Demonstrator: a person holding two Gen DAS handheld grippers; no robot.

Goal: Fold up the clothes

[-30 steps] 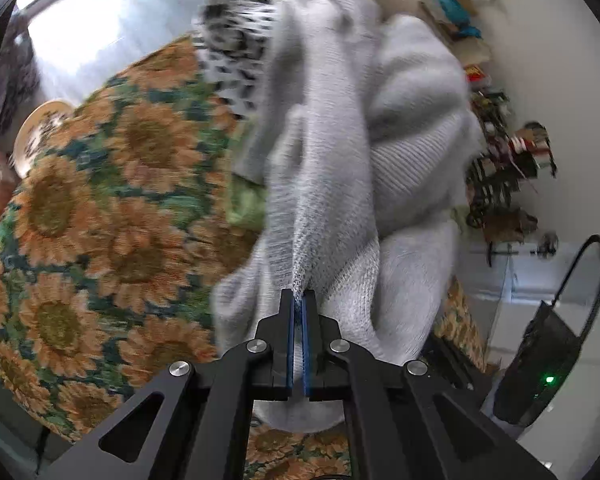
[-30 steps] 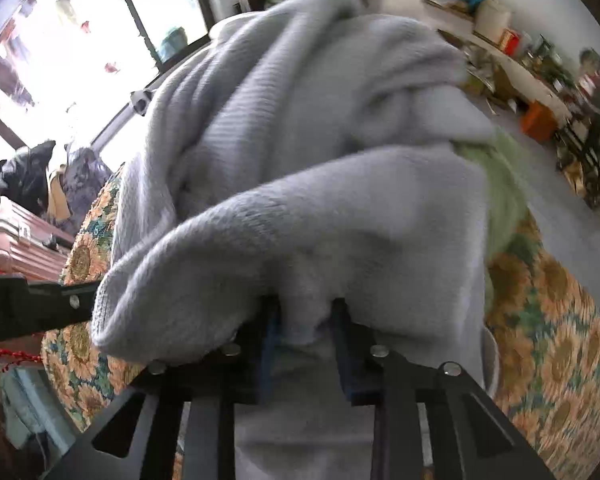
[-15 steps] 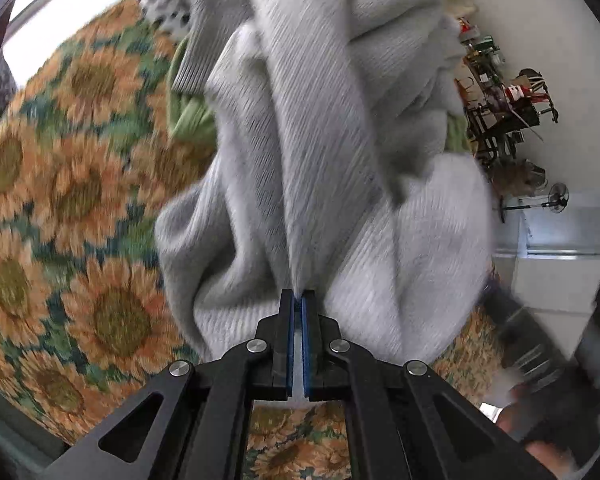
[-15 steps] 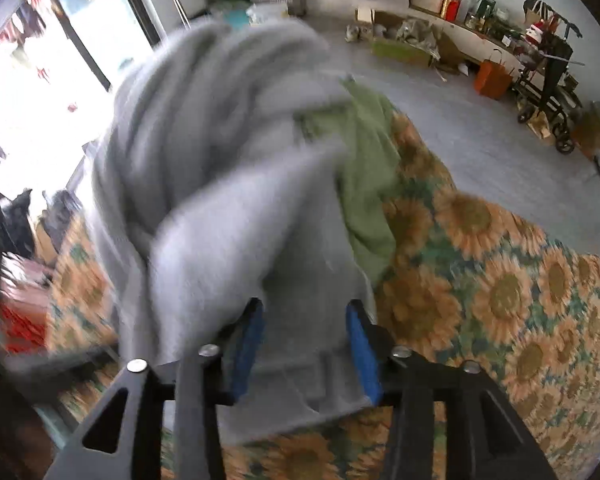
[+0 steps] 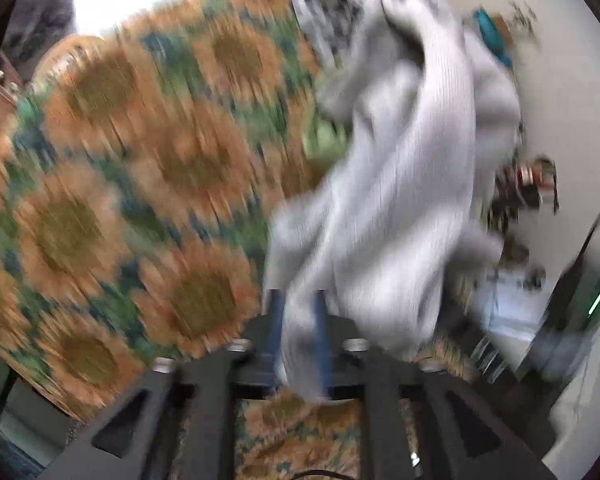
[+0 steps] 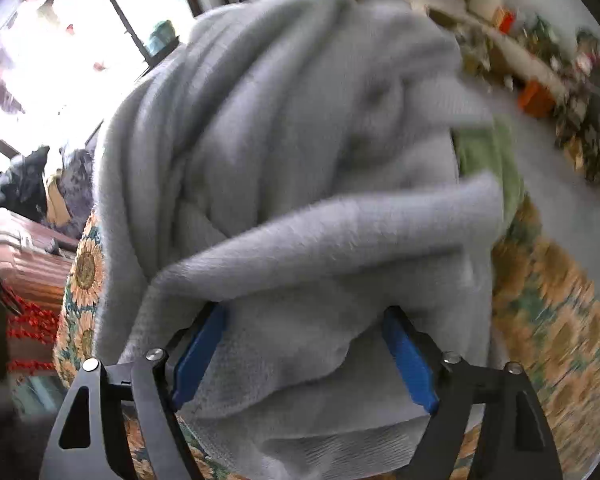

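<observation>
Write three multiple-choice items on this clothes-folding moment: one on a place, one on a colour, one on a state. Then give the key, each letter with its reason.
1. Where does the green garment lie?
A. partly under the grey sweater, on the sunflower cloth
B. on the floor
C. between the right gripper's pads

2. What colour are the pads of the right gripper?
A. red
B. blue
C. white

3. How do the right gripper's jaws stand?
A. clamped flat together
B. wide apart, with grey knit between them
C. out of view

Key
1 A: green cloth peeks out beside the grey sweater, above the sunflower cloth.
2 B: both pads show blue in the right wrist view.
3 B: the jaws have just been opening, and the sweater sags loosely between them, pressed by neither pad.
</observation>
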